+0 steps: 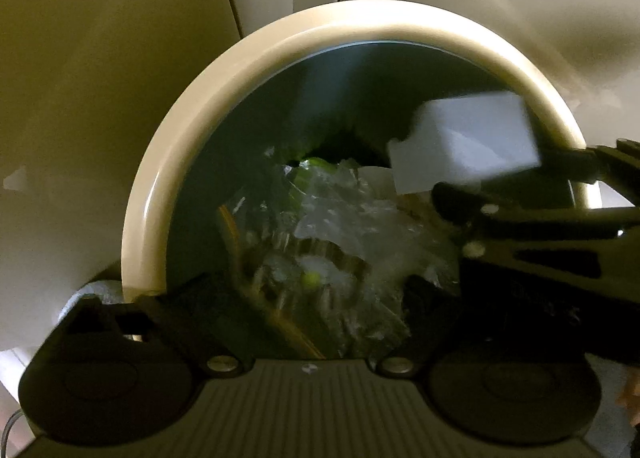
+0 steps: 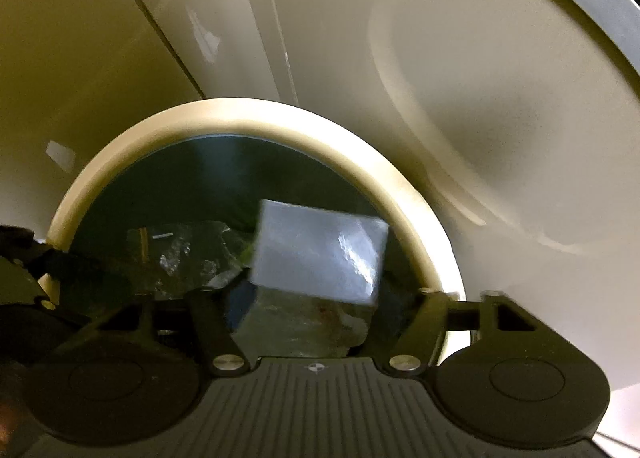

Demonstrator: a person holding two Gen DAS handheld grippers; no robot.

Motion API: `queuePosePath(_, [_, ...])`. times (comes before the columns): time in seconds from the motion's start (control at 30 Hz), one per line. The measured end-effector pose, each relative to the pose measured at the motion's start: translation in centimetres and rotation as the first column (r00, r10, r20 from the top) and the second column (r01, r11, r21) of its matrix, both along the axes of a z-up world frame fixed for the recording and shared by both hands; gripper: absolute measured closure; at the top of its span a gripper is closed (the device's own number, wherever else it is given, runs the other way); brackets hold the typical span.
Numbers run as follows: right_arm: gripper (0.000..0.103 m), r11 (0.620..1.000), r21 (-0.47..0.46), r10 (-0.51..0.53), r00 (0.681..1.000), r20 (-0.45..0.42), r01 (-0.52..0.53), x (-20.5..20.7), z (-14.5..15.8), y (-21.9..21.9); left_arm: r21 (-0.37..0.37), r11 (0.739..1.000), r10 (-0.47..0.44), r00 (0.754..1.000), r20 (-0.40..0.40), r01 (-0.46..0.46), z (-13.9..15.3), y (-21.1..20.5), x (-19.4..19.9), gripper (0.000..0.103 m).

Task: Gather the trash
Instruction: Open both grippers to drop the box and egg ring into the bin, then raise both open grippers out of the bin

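White box [image 2: 318,254] sits right ahead of the right gripper [image 2: 316,322], over the open mouth of the bin [image 2: 256,115] & inside its rim; jaws look spread w/ the box blurred just past them, so I can't tell if it's pinched or already loose. Its long side runs across the fingers, tilted. Left gripper [image 1: 312,298] is close on the left, also over the bin mouth, jaws apart & holding nothing; clear plastic wrap [image 1: 332,209] and other trash lie below, nothing blocks the drop
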State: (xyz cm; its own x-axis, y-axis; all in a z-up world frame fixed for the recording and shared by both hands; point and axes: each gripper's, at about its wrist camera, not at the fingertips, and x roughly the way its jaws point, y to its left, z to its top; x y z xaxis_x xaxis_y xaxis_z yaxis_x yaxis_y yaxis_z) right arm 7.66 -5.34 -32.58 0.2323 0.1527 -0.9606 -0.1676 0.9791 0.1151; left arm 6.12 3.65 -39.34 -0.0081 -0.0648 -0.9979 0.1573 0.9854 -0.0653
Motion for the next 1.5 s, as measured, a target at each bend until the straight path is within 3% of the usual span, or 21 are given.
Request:
queuePosePath(0.2, [0.016, 0.999, 0.026, -0.020, 1.000, -0.011, 0.020, -0.2, 1.3, -0.3, -0.002, 1.000, -0.012, 1.000, -0.008, 0.012, 1.2, 0.0, -0.1, 0.000])
queuePosePath(0.37, [0.016, 0.997, 0.060, -0.037, 0.999, -0.002, 0.037, -1.2, 4.8, -1.0, -0.001, 0.998, -0.063, 0.998, 0.019, 0.063, 4.8, 0.3, -0.8, 0.001])
queuePosePath(0.57, [0.012, 0.997, 0.077, -0.032, 0.991, 0.132, 0.021, -4.1, 11.4, -2.4, -0.013, 0.996, -0.083, 0.986, 0.148, 0.086, 10.4, 2.1, -3.6, 0.000])
queuePosePath(0.7, [0.010, 0.997, 0.057, -0.055, 0.975, 0.214, 0.043, -6.1, 14.0, -2.7, 0.020, 0.998, -0.058, 0.976, 0.211, 0.055, 12.0, 2.4, -5.5, 0.000])
queuePosePath(0.9, [0.010, 0.995, 0.058, -0.095, 0.978, 0.188, 0.085, -7.9, 14.0, -2.8, 0.012, 1.000, 0.009, 0.989, 0.150, -0.010, 11.0, 3.1, -6.0, 0.000])
queuePosePath(1.13, [0.010, 0.985, 0.023, -0.173, 0.949, 0.263, 0.174, -10.1, 15.9, -3.7, 0.020, 0.997, 0.066, 0.973, 0.222, -0.072, 13.6, 3.8, -7.1, 0.000])
queuePosePath(1.37, [0.004, 0.988, -0.111, -0.068, 0.947, 0.314, 0.108, -11.8, 17.6, -2.7, -0.014, 0.992, 0.128, 0.974, 0.189, -0.128, 13.9, 4.4, -8.1, 0.000])
queuePosePath(1.5, [0.003, 0.988, -0.137, -0.030, 0.949, 0.314, 0.076, -12.0, 17.1, -2.4, -0.028, 0.987, 0.162, 0.966, 0.202, -0.160, 14.2, 4.8, -8.1, 0.000])
